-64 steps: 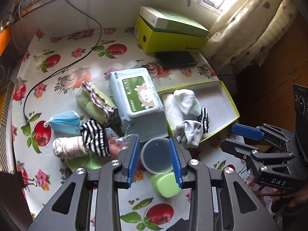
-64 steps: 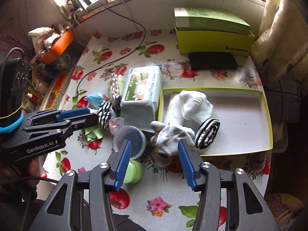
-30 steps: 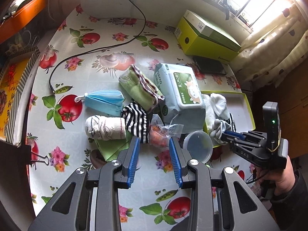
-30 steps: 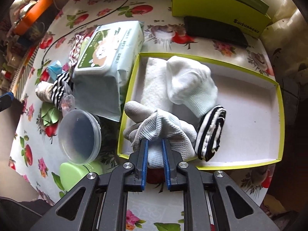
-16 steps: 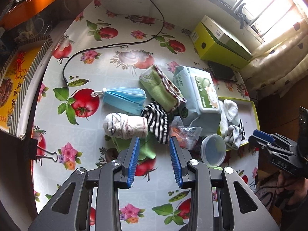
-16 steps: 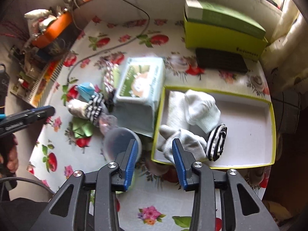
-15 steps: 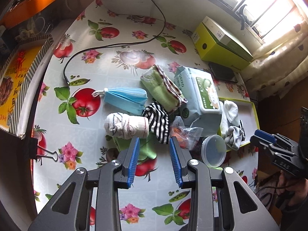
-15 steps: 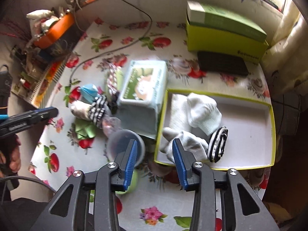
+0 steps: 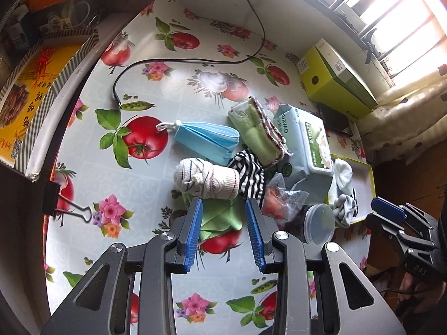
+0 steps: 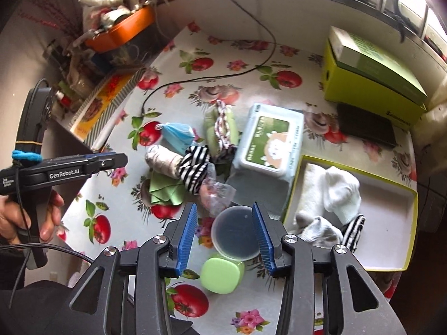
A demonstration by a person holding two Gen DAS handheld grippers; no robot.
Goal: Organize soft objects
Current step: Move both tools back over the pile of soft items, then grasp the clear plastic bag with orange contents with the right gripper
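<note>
My left gripper (image 9: 222, 205) is open and empty, hovering over a folded green cloth (image 9: 220, 217) just in front of a rolled white sock (image 9: 206, 178) and a striped sock (image 9: 250, 177). A blue face mask (image 9: 206, 138) and a green towel with braided trim (image 9: 257, 134) lie behind them. My right gripper (image 10: 224, 208) hangs above a clear plastic lid (image 10: 236, 233); its jaws are opening with nothing between them. The yellow-green tray (image 10: 410, 223) on the right holds white socks (image 10: 338, 189), a grey glove (image 10: 318, 230) and a striped sock (image 10: 353, 231).
A wet-wipes pack (image 10: 269, 142) sits between the pile and the tray. A crumpled plastic bag (image 10: 215, 192) and a green round case (image 10: 220, 275) lie near the lid. At the back stand a green box (image 10: 371, 78) and a black slab (image 10: 366, 125). A black cable (image 9: 178, 61) crosses the tablecloth.
My right gripper let go of the grey glove in the tray, opened, rose and shifted left over the plastic lid. My left gripper moved left across the pile to the green cloth.
</note>
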